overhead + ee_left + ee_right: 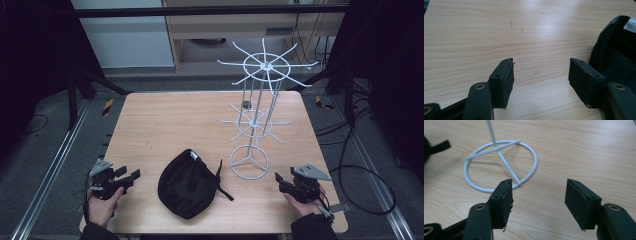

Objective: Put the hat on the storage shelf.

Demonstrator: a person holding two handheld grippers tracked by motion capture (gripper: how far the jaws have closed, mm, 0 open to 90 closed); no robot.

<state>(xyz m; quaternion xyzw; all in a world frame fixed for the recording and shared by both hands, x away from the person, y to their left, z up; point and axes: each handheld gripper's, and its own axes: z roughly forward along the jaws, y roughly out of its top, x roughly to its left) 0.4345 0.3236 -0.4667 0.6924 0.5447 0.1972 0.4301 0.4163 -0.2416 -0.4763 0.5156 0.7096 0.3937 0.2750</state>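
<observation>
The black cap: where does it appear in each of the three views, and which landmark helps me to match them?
High view: the black cap lies at bottom centre, between the two grippers.
Left gripper view: its open inside with a white label is at the right edge.
Right gripper view: its strap is at the upper left edge.
Shared landmark: the wooden table; the white wire stand's ring base lies beside the cap.

The high view looks down on the whole worktop point(165, 120); both gripper views skim it closely, flanking the black cap point(187, 182).
</observation>
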